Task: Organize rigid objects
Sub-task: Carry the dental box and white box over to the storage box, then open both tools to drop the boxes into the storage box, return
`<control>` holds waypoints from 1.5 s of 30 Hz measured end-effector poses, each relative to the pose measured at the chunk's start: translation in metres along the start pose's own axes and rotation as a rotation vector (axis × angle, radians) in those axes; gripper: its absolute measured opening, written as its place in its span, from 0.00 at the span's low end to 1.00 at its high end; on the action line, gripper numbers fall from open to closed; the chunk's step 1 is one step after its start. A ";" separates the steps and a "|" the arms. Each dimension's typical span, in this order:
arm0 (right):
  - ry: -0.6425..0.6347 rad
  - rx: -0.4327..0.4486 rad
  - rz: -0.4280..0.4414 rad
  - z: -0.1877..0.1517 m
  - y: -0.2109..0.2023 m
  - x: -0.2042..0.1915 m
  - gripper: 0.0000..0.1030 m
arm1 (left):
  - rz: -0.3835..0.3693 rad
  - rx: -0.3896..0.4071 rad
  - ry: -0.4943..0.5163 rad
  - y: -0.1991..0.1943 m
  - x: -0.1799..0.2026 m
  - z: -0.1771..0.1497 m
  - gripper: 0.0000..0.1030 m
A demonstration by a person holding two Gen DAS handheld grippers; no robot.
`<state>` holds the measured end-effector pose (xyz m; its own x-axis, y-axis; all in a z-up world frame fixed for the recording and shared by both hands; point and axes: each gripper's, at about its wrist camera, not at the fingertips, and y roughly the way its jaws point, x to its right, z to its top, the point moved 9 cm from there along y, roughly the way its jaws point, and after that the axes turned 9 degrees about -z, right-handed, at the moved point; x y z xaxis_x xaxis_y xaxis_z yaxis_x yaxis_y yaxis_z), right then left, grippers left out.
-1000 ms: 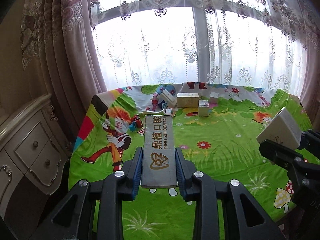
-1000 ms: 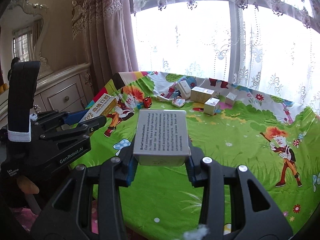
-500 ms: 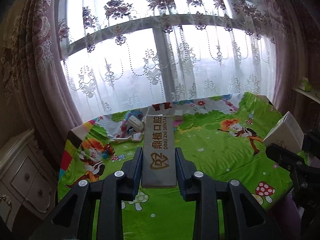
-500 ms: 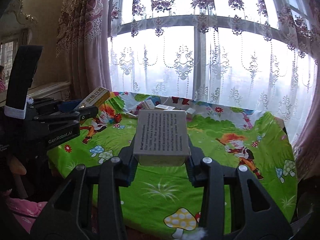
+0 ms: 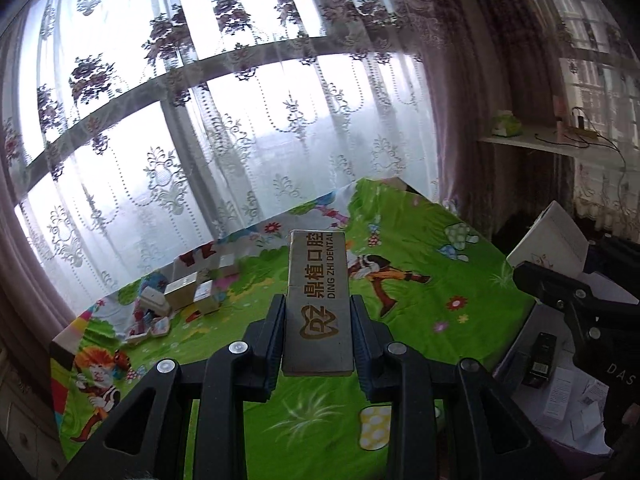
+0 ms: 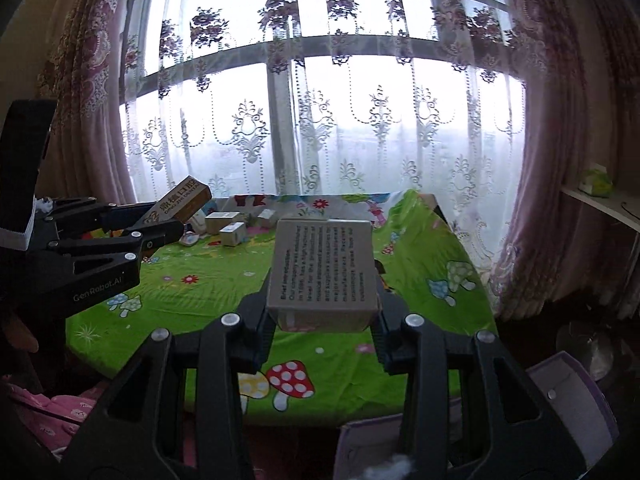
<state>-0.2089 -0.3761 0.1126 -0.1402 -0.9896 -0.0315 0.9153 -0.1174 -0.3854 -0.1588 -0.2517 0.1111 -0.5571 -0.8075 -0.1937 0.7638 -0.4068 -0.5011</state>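
Both boxes are carried above the bench [image 6: 416,320], the narrow dental box [image 5: 318,304] clenched in the left jaws, the printed box [image 6: 324,276] in the right; either could be slipped by its short hold.

1. My left gripper [image 5: 318,322] is black plastic: two flat fingers [image 5: 276,332] with ribbed inner pads, on angular arms with triangular cut-outs
2. Round silver screws sit at the arm joints, two on each side
3. My right gripper [image 6: 322,312] has the same black build and the same silver screws
4. From the right camera, the left gripper's side reads "GenRobot.AI" in pale letters, and a black strap with a white band stands up behind it
5. From the left camera, the right gripper's body shows the letters "DAS"
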 end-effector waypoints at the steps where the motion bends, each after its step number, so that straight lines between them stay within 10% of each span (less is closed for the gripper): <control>1: 0.006 -0.003 -0.023 -0.002 -0.002 0.010 0.43 | -0.026 -0.004 0.013 0.004 0.011 0.001 0.31; 25: 0.116 -0.253 -0.420 -0.076 -0.043 0.168 0.46 | -0.644 -0.150 0.206 0.043 0.221 -0.002 0.36; 29: 0.200 -0.257 -0.416 -0.077 -0.045 0.178 0.73 | -0.586 -0.156 0.170 0.051 0.208 -0.011 0.72; 45: 0.105 -0.415 -0.062 -0.080 0.049 0.042 0.74 | -0.265 -0.315 -0.262 0.095 -0.005 -0.097 0.74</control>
<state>-0.2004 -0.4172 0.0189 -0.2472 -0.9655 -0.0822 0.6778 -0.1116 -0.7267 -0.1146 -0.2448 -0.0174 -0.5871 -0.7906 0.1741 0.4482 -0.4965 -0.7434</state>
